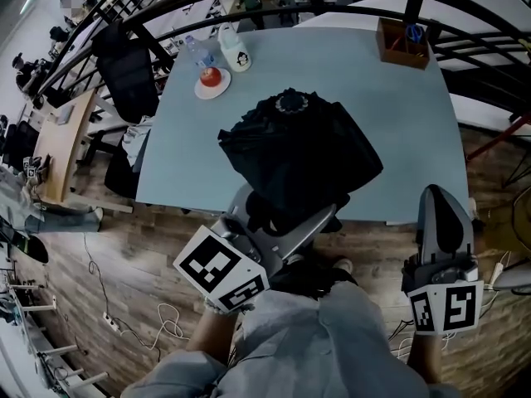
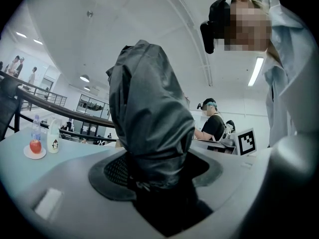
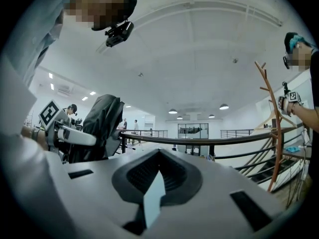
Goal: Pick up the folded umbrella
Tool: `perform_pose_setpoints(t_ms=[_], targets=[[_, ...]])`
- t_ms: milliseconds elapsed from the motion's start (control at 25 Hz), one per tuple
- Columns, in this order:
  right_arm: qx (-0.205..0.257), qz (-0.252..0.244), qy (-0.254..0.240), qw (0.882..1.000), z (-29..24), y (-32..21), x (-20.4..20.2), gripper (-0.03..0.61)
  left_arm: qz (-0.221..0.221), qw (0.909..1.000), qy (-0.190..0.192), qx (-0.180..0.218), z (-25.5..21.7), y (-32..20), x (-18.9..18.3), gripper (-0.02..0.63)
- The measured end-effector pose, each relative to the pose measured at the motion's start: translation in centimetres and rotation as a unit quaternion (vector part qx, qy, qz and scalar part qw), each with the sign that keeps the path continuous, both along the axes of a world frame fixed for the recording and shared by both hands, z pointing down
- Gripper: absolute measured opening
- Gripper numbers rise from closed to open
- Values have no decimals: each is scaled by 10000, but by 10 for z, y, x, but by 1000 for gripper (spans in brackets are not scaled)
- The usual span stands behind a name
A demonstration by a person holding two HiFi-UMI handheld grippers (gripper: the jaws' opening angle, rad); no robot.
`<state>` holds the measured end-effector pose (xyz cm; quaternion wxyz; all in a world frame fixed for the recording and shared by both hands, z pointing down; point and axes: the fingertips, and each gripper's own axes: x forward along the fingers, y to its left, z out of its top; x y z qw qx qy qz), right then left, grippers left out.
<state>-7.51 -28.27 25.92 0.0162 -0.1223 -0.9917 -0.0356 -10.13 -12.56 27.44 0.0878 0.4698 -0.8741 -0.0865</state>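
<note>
The folded umbrella [image 1: 294,152] is black, with a dull grey sheen where light catches its cloth. The tabletop [image 1: 406,131] is pale blue-grey. The left gripper [image 1: 280,210] and the right gripper [image 1: 435,193] are both grey, and their cubes carry black-and-white square markers. The apple [image 1: 211,76] is red, its plate [image 1: 217,90] white. The floor [image 1: 124,247] is brown with a wood-grain pattern.

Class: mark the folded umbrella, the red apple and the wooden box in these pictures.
folded umbrella [image 1: 303,160], head view, middle of its black canopy.
red apple [image 1: 211,76], head view, its top.
wooden box [image 1: 402,59], head view, its near wall.
</note>
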Motion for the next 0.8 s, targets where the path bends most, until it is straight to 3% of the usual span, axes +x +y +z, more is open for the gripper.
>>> perform_pose_setpoints(t_ms=[800], targets=[[39, 146, 99, 9998, 12, -8, 6, -3, -32, 10000, -26, -47, 0, 1, -1, 288]])
